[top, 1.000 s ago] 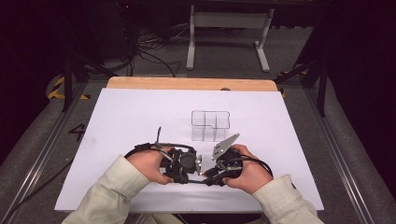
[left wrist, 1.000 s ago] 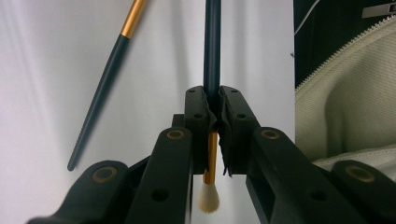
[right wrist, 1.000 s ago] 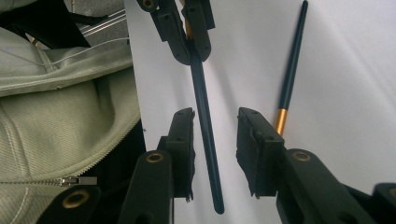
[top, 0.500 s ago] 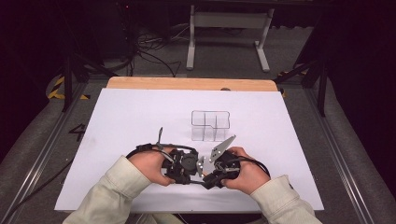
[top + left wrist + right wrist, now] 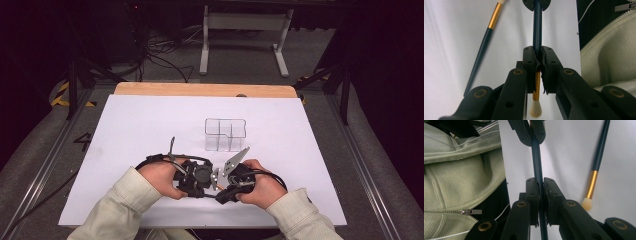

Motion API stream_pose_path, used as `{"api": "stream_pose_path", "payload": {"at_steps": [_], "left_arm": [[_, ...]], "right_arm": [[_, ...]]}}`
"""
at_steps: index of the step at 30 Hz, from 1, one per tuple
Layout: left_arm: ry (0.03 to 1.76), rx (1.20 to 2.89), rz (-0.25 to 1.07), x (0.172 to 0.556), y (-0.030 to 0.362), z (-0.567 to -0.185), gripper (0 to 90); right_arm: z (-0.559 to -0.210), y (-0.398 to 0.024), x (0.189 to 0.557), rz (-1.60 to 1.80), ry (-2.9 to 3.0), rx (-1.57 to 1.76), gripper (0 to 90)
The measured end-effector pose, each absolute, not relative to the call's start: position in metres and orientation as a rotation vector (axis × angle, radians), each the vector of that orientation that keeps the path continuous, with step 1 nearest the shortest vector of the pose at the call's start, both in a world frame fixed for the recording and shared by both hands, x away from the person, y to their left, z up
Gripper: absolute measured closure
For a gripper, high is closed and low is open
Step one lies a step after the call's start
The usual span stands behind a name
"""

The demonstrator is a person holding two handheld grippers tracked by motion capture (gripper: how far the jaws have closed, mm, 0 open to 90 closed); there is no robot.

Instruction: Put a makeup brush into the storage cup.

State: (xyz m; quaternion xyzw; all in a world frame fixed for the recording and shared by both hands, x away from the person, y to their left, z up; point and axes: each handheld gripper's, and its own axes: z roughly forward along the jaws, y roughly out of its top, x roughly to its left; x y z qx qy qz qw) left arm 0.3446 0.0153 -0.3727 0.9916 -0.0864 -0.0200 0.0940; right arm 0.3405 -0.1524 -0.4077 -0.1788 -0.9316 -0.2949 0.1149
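L claw is pressed together on a brush, pads pinching it right where dark handle meets gold ferrule; the bristle tip hangs below the jaws, toward the cam. R claw pinches the same brush on the dark handle further along; its jaws have just been closing, w/ the handle between them, and now sit tight on it. So the brush is held at two spots, lifted just over the surface, w/ both claws facing each other near the person's edge. In the high view, the L claw and R claw nearly touch. A 2nd brush lies flat on the surface just beside them, not held. A clear organiser stands further out, mid-surface, apart from both hands.

Risks, judged from here:
- Double pinch on a thin stick: if the hands pull apart or twist out of line, the handle could bend or snap, or slide through one set of pads.
- If L lets go before R has a firm hold, brush likely pivots in R's pads and droops. The handle is round and smooth, so roll is prob.
- L grips at the ferrule edge; the step in thickness there could make it slip.
- Claws so close that they may bump during the handover and knock the grip.
- A low sweep could nudge the 2nd brush and roll it off.
- Organiser looks light and clear, so a poke w/ the brush end on insertion might tip or push it.
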Motion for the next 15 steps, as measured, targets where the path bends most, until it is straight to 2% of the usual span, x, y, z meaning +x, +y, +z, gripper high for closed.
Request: {"api": "stream_pose_path", "payload": {"at_steps": [15], "left_arm": [[-0.267, 2.933, -0.087, 0.3429, 0.0168, -0.3727, 82.6]], "right_arm": [[-0.4132, -0.1473, 0.3393, -0.826, -2.75, -0.448, 84.3]]}}
